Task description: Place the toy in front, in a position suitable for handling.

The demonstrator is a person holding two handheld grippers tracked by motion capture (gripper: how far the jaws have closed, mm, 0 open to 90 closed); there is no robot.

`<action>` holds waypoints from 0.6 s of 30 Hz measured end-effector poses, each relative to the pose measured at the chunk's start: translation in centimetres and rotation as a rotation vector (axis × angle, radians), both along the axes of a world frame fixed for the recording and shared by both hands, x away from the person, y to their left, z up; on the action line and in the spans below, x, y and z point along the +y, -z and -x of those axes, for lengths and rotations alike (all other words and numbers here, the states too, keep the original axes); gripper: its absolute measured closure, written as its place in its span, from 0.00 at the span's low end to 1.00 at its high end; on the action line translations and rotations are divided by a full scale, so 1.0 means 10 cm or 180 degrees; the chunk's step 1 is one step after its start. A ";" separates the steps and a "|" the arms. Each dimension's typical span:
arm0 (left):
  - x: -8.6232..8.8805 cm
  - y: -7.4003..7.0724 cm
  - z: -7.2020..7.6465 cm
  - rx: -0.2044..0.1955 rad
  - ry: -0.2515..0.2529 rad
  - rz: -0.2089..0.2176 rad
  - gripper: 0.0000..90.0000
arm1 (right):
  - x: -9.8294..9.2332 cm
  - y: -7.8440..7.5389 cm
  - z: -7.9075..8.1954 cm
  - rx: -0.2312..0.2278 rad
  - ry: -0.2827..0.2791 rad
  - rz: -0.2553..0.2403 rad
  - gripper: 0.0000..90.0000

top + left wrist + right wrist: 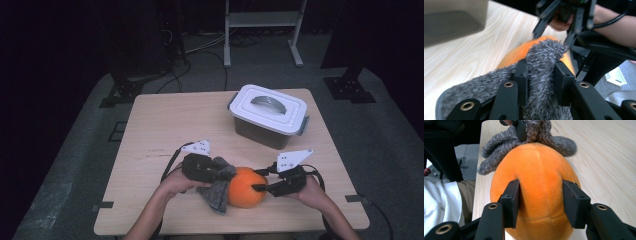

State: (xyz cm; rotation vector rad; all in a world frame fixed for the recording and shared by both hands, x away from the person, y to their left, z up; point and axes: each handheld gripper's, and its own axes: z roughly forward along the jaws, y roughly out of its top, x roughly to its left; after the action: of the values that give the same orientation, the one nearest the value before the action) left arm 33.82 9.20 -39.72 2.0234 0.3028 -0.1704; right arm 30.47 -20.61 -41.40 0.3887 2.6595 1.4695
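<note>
Right gripper (540,195): jaws pressed into both flanks of the orange plush ball (536,192), denting it; the ball's long axis runs away from the camera toward the upper centre of the right gripper view. Left gripper (541,75): jaws clamped on a fold of grey fuzzy cloth (541,65), which drapes against the ball's far end. High view: ball (246,187) at lower centre of the table (160,125), between both grippers; white lidded box (269,114) upper right.
</note>
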 end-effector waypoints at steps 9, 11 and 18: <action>-0.21 -0.19 0.08 -0.0214 0.0184 -0.0112 0.76 | 0.33 -0.12 -0.02 -0.0181 -0.0135 0.0096 0.56; -0.14 -0.15 0.06 -0.0174 0.0128 -0.0120 0.77 | 0.36 -0.13 -0.02 -0.0201 -0.0148 0.0113 0.56; 0.09 0.02 -0.05 0.0019 -0.0103 -0.0091 0.77 | 0.25 -0.07 -0.04 -0.0110 -0.0125 0.0037 0.56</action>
State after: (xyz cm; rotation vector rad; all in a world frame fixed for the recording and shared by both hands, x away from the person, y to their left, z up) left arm 34.33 10.10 -39.95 2.0453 0.3431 -0.1528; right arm 30.84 -18.15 -40.72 0.3090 2.6623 1.4569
